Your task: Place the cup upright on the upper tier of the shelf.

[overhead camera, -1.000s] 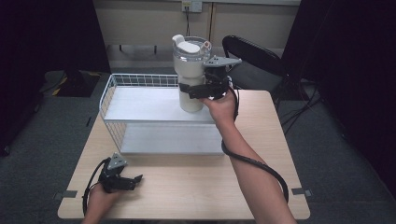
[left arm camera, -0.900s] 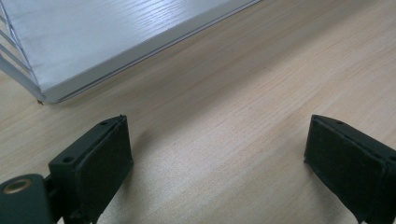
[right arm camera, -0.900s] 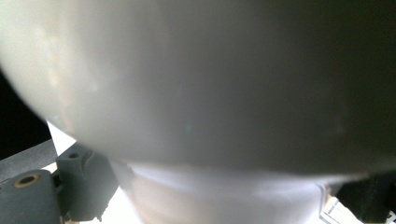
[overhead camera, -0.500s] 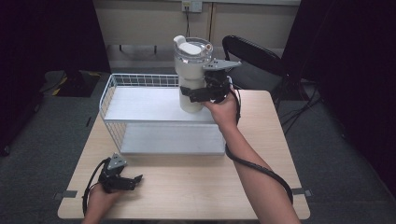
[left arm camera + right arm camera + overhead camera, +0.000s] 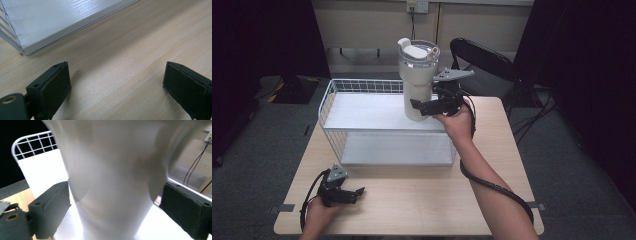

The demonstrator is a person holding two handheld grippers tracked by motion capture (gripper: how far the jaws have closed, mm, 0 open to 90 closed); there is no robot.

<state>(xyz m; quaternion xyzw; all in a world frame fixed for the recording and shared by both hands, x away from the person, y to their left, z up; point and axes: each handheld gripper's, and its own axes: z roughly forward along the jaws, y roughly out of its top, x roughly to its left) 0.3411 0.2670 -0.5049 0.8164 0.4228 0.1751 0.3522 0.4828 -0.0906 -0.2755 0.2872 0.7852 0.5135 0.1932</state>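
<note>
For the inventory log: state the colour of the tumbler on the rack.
Cream-white tumbler with a clear lid; the high view shows it best.

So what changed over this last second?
Very little. The right tool sits at the white tumbler on the rack's top shelf as before, with at most a slight shift; its jaws stand apart either side of the tumbler's base. The left tool lies open on the table, unmoved.

Tumbler (image 5: pixel 112 177) blurred in right gripper view — top cut off; tongs' contact with it unclear.
</note>
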